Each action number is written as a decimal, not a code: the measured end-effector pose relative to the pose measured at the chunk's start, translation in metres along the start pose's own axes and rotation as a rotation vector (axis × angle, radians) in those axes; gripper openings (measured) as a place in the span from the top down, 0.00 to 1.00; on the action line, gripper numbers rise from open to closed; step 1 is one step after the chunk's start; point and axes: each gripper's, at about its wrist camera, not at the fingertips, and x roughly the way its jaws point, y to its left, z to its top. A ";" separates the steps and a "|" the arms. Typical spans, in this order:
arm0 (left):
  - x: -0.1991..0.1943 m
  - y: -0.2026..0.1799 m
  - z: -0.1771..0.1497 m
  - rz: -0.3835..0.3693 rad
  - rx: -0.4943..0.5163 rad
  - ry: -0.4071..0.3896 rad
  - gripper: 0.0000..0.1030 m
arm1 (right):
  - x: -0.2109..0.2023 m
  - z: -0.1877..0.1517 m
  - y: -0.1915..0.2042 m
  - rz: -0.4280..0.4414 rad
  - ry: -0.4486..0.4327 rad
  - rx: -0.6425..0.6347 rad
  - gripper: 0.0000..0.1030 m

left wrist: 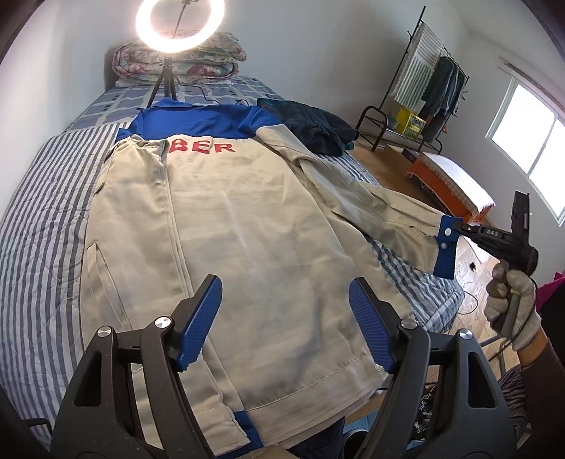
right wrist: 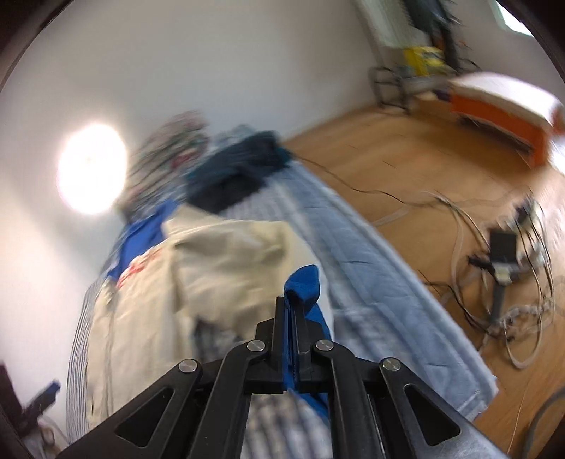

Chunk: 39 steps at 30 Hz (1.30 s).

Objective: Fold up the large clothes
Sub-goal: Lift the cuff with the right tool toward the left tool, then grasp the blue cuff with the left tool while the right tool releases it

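A beige jacket with a blue yoke and red letters lies back-up on the striped bed. Its left sleeve is folded over the back. My left gripper is open and empty above the jacket's hem. My right gripper is shut on the blue cuff of the right sleeve and holds the sleeve stretched out past the bed's right edge. In the blurred right wrist view the right gripper pinches the blue cuff, with the beige jacket beyond it.
A dark garment pile lies on the bed right of the collar. A ring light on a tripod and folded quilts stand at the bed's head. A clothes rack, an orange bench and floor cables are to the right.
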 end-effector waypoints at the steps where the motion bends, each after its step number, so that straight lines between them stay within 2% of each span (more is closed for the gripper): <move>1: -0.001 0.002 0.000 0.000 -0.009 -0.002 0.26 | -0.003 -0.003 0.014 0.025 0.003 -0.032 1.00; 7: -0.009 0.023 0.002 -0.003 -0.098 -0.013 0.26 | -0.015 -0.032 0.094 0.152 0.050 -0.243 1.00; 10: -0.012 0.034 0.002 -0.011 -0.155 -0.007 0.26 | -0.015 -0.054 0.133 0.165 0.076 -0.379 1.00; 18: -0.016 0.046 -0.003 -0.014 -0.207 -0.004 0.27 | 0.008 -0.072 0.145 0.201 0.156 -0.381 1.00; 21: -0.015 0.047 -0.001 -0.015 -0.222 -0.008 0.27 | 0.004 -0.086 0.162 0.245 0.175 -0.432 1.00; 25: -0.010 0.049 0.000 -0.016 -0.238 0.002 0.27 | -0.001 -0.128 0.204 0.343 0.241 -0.602 1.00; 30: 0.000 0.049 -0.004 -0.025 -0.253 0.038 0.27 | 0.011 -0.198 0.235 0.422 0.397 -0.803 1.00; 33: 0.008 0.050 -0.008 -0.032 -0.263 0.067 0.27 | 0.020 -0.224 0.239 0.434 0.474 -0.857 1.00; 35: 0.015 0.051 -0.011 -0.040 -0.276 0.094 0.27 | 0.022 -0.230 0.239 0.432 0.491 -0.866 1.00; 38: 0.026 0.054 -0.019 -0.052 -0.307 0.137 0.27 | 0.018 -0.222 0.236 0.461 0.497 -0.827 0.86; 39: 0.029 0.054 -0.021 -0.058 -0.314 0.149 0.27 | 0.016 -0.216 0.233 0.473 0.492 -0.804 0.72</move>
